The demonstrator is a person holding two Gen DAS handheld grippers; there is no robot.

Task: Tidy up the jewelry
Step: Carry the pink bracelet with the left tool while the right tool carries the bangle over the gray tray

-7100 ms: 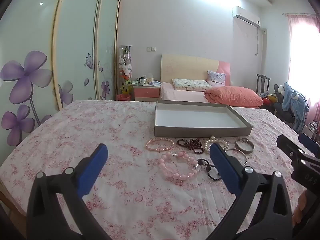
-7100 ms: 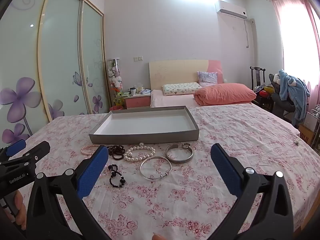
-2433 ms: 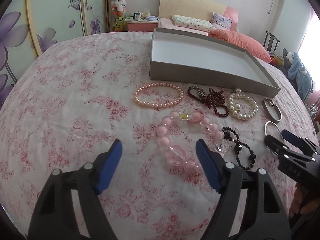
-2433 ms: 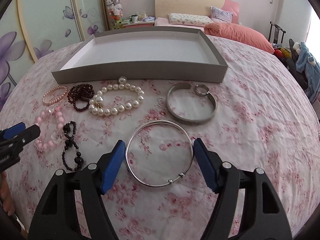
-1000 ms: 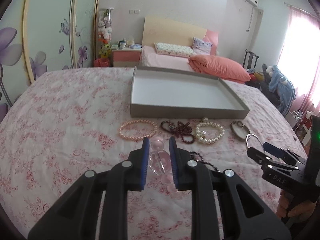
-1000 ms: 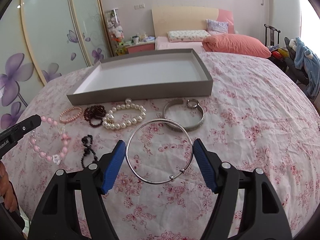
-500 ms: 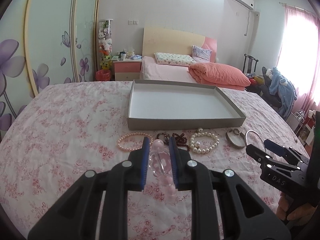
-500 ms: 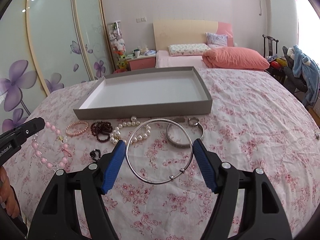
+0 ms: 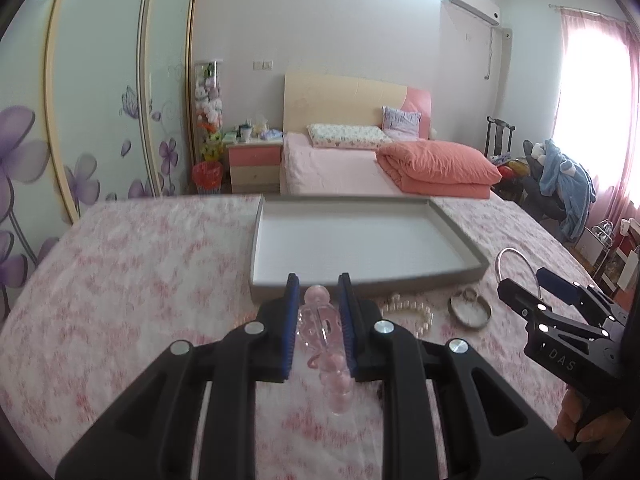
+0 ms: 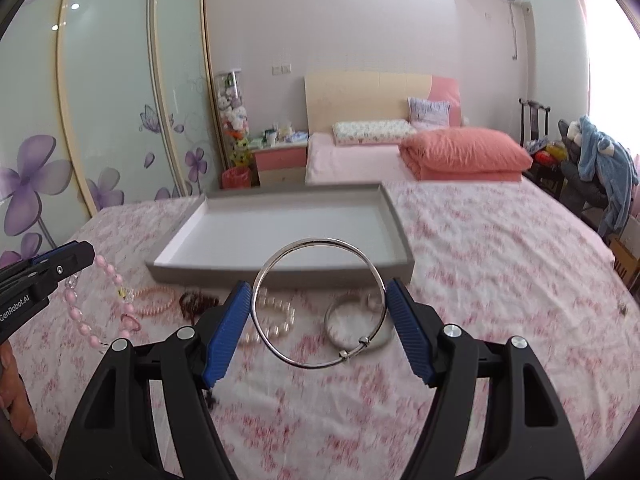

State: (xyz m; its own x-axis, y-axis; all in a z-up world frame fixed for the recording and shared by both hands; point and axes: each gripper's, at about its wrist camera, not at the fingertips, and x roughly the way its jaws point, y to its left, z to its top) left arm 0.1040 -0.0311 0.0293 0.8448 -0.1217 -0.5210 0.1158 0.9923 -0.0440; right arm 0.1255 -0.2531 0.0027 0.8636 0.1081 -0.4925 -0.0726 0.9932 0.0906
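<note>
- The pink and clear glass-bead bracelet (image 9: 326, 344) is pinched between the blue pads of the left gripper (image 9: 319, 316), jaws nearly together; its loose loop dangles below and behind the fingertips, clear of the pink floral bedspread (image 9: 132, 280).
- The thin round silver bangle (image 10: 319, 302) is clamped across its width by the right gripper (image 10: 319, 308), jaws spread wide on the ring, which stands fairly upright and faces the camera, lifted off the cloth.
- The shallow grey cardboard tray with a white floor (image 9: 476, 272) lies straight ahead of both sets of tongs and lower than them, its long side running across the line they point along; its near wall is just past the left fingertips.
- Judged from both views, each hand seems about equally close to the tray: the left load faces its left half, the right load its right half.
- Under the tongs, before the near wall, rest a white pearl bracelet (image 9: 408, 314), a broad open silver cuff (image 9: 470, 312), a small pink pearl bracelet (image 10: 154, 300) and a dark red bead strand (image 10: 196, 300).
- The tray holds nothing yet, so sorting looks barely begun.
</note>
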